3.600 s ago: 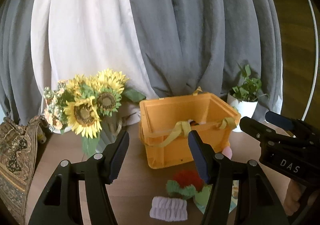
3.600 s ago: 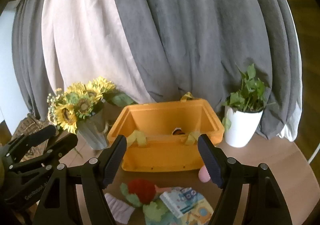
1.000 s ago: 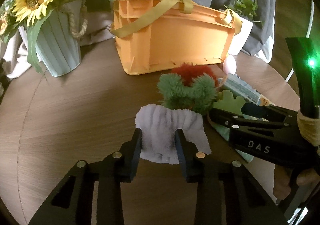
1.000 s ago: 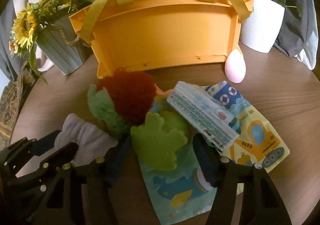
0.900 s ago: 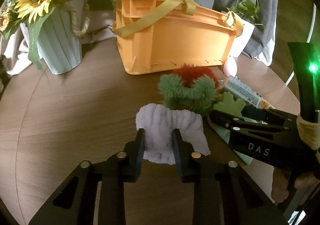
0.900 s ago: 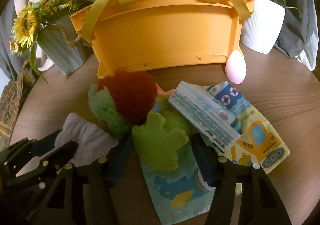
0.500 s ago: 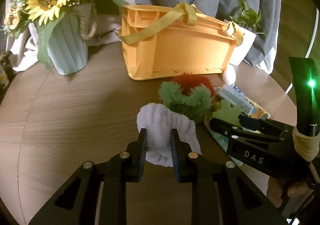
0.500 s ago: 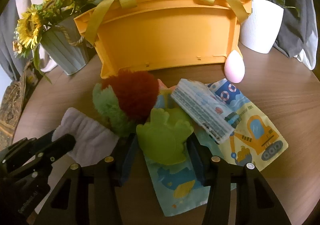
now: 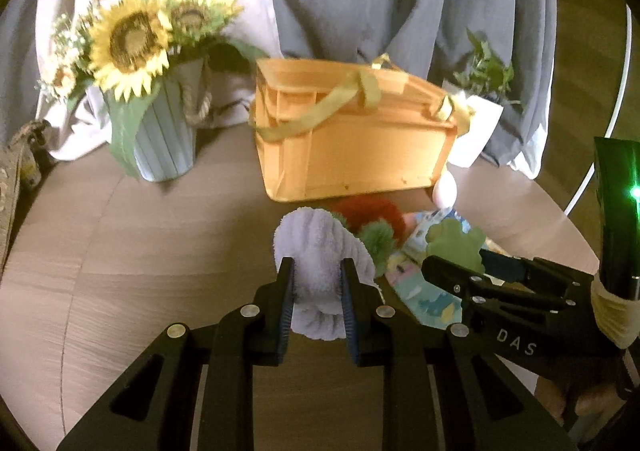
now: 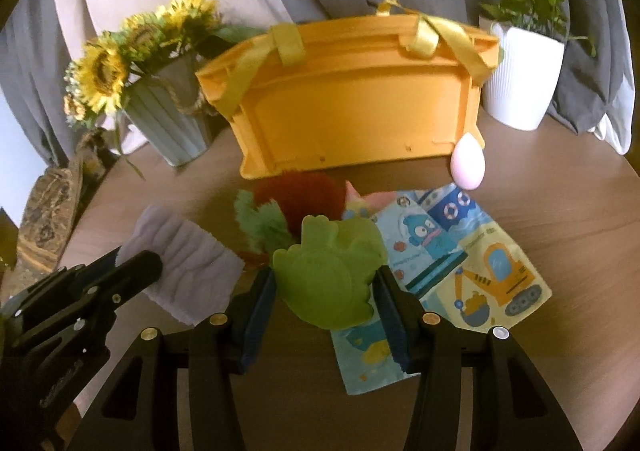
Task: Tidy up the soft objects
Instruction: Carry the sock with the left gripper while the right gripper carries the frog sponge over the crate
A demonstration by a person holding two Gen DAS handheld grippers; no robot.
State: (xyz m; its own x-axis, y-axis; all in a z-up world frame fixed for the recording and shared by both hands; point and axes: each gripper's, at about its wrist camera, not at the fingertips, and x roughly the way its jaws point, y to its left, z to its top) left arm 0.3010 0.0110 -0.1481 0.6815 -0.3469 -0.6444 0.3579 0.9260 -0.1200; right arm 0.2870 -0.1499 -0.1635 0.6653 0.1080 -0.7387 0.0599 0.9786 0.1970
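My left gripper is shut on a lilac fluffy towel band and holds it lifted above the wooden table; the band also shows in the right wrist view. My right gripper is shut on a green frog-shaped sponge and holds it off the table. A red and green plush toy lies behind them. An orange crate with yellow straps stands further back.
Printed cloth packets lie on the table at the right. A pink egg stands by the crate's corner. A sunflower vase is at the back left, a white plant pot at the back right.
Both grippers closed on their objects and rose: the left lifted the lilac band, the right lifted the green sponge off the pile. The view tilted up toward the crate.
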